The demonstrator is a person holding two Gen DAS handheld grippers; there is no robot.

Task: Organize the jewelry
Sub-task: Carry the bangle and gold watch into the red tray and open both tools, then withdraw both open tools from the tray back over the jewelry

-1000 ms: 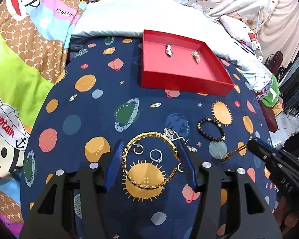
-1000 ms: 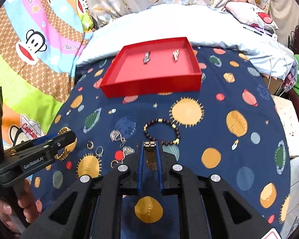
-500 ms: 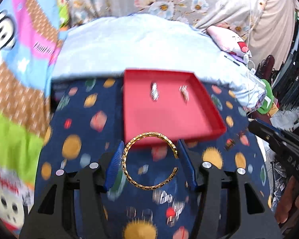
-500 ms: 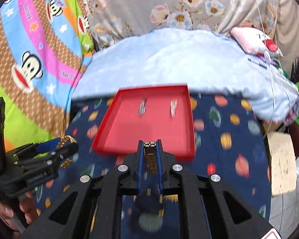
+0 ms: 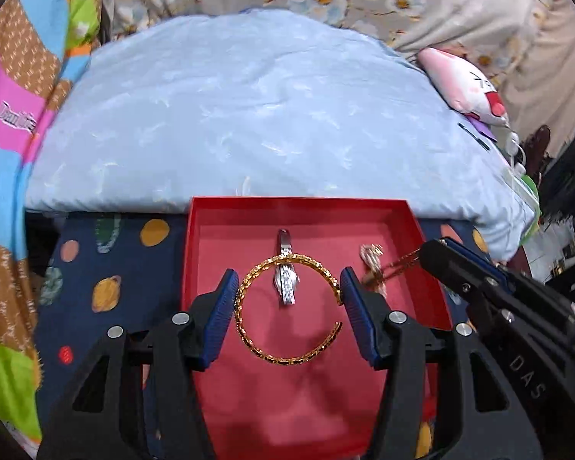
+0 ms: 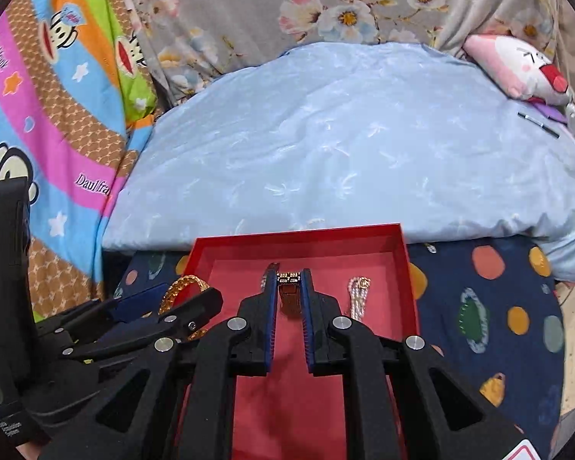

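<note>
My left gripper (image 5: 287,283) is shut on a gold chain bangle (image 5: 249,329) and holds it over the red tray (image 5: 207,268). My right gripper (image 6: 289,287) is shut on a gold link bracelet (image 6: 289,299) over the same tray (image 6: 406,287). A silver piece (image 5: 285,287) and a pearl-and-gold piece (image 5: 372,258) lie in the tray. The pearl piece also shows in the right wrist view (image 6: 358,295). The right gripper shows at the right of the left wrist view (image 5: 437,253), and the left gripper with its bangle (image 6: 180,287) at the left of the right wrist view.
The tray sits at the far edge of a navy planet-print cloth (image 5: 107,268), against a pale blue quilt (image 5: 268,122). A pink plush toy (image 6: 525,69) lies at the far right. Colourful cartoon bedding (image 6: 50,115) is on the left.
Both grippers moved forward from the loose jewelry on the navy cloth, carrying the bangle and the link bracelet, and now hang over the red tray.
</note>
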